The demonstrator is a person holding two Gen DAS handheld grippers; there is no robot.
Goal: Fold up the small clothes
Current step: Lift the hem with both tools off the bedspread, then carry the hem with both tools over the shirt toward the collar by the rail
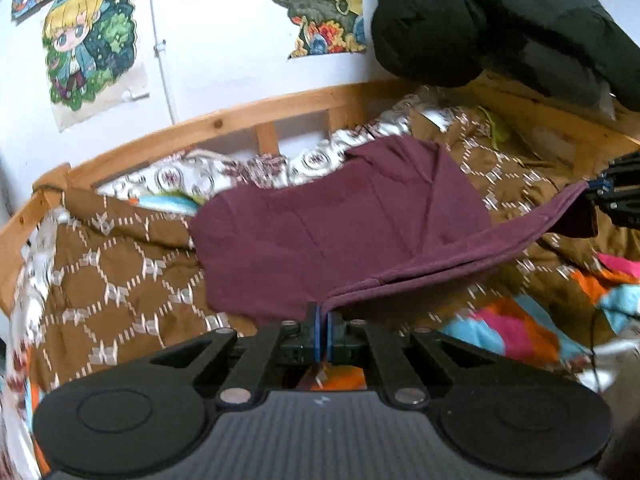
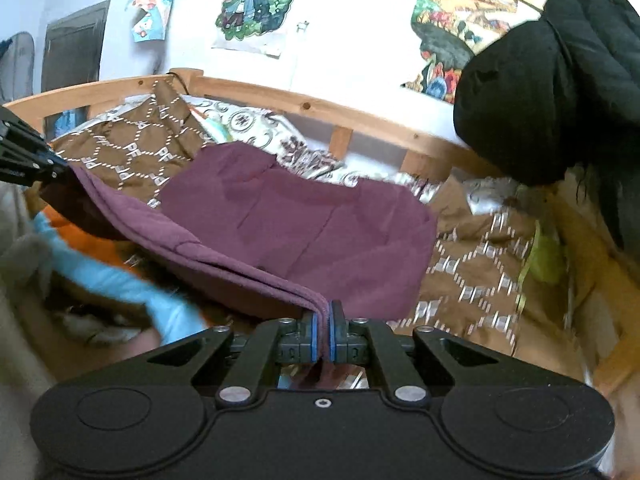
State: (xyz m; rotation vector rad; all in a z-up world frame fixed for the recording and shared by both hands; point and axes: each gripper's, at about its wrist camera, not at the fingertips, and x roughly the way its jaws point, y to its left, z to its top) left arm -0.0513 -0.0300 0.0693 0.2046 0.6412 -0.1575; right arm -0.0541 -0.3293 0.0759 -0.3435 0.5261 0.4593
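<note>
Garment: maroon shirt, its far part spread on the brown patterned bedspread, its near hem lifted clear.
Left gripper: clenched on one hem corner.
Right gripper: clenched on the other hem corner, fabric pinched between its blue pads.
Key relation: the held hem runs taut from tongs to tongs, crosswise; the shirt's body lies ahead of both, toward the wooden bed rail. Neither hand is nearer.
Next move, judged: carrying the hem forward over the body.
Surroundings: black jacket hanging at the right.
</note>
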